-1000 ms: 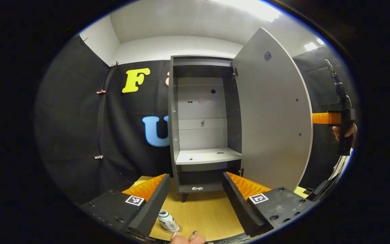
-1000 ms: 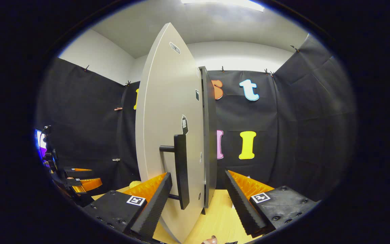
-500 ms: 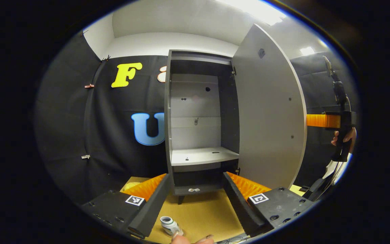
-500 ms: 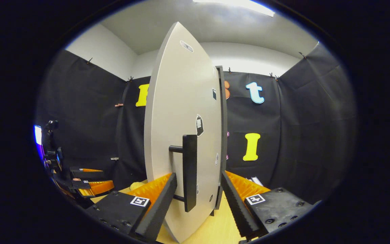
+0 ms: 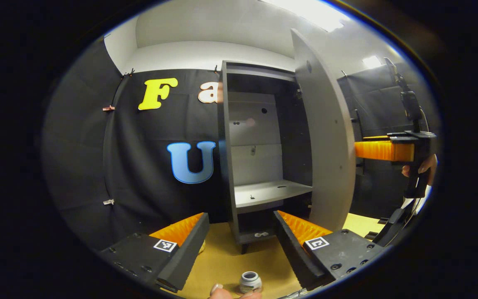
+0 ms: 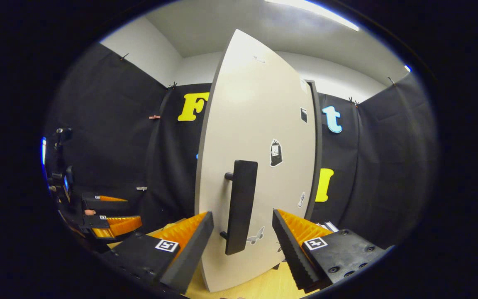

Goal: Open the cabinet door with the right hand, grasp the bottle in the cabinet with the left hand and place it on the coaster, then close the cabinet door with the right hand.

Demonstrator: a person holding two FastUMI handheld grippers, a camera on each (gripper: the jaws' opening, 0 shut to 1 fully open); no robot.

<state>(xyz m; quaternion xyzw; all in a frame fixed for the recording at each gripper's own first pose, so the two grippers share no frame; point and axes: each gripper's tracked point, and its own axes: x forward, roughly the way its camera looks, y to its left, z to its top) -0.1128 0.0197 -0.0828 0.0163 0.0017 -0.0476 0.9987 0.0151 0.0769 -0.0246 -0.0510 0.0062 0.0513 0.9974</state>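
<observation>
pale wooden tabletop [image 5: 222,261] is seen carrying the white bottle [image 5: 250,282], its base cut off, before the half-open grey cabinet door [image 6: 259,166], both ribbed orange-and-black grippers, left gripper [image 5: 241,236] and right gripper [image 6: 242,236], spread empty.

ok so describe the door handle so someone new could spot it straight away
Start at the tall cabinet with the pale grey door standing on the light wooden table. On the door's outer face, low down near its free edge, sits a flat black vertical bar handle on two short pegs. Between the open right gripper fingers, it is far larger than the small stickers beside it.
</observation>
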